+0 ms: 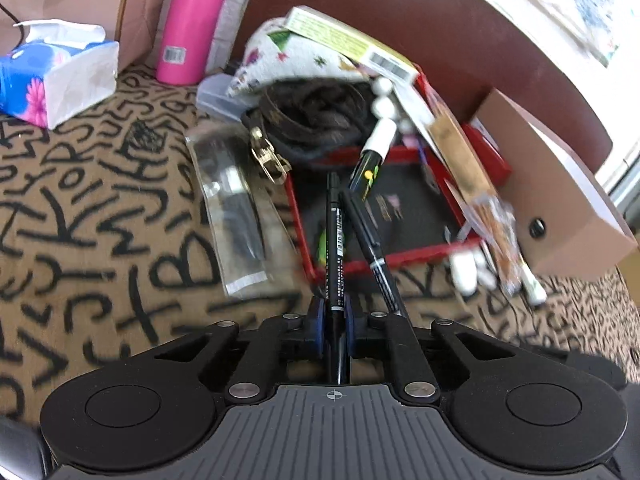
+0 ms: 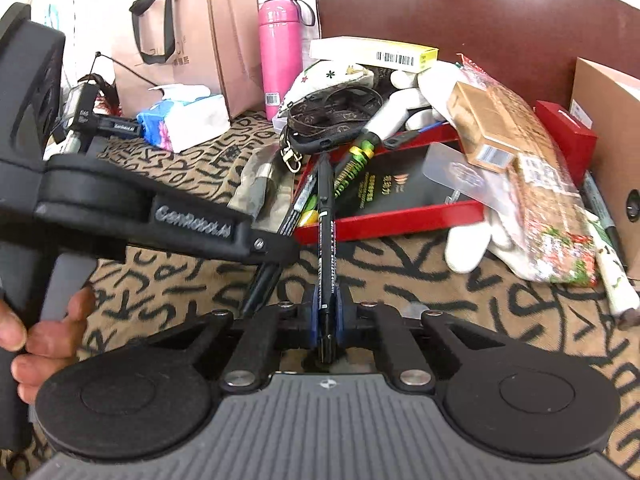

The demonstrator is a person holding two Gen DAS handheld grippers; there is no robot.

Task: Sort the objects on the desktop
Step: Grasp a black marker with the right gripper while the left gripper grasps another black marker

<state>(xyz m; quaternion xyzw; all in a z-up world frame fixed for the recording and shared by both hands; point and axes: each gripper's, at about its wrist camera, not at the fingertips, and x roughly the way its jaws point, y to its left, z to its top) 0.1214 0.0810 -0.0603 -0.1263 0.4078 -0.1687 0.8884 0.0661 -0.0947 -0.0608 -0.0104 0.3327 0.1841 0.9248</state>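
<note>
My left gripper is shut on a black pen that points forward over the front rim of the red tray. Beside it a second black pen slants to the right. In the right wrist view my right gripper is shut on that black pen, whose tip lies over the red tray. The left gripper reaches in from the left, close beside it, with its own pen in its pads. A green-and-black marker leans into the tray.
A brown belt, white gloves, a snack packet and boxes pile over the tray. A pink bottle, tissue pack and paper bag stand behind. A cardboard box sits right. A hand holds the left gripper.
</note>
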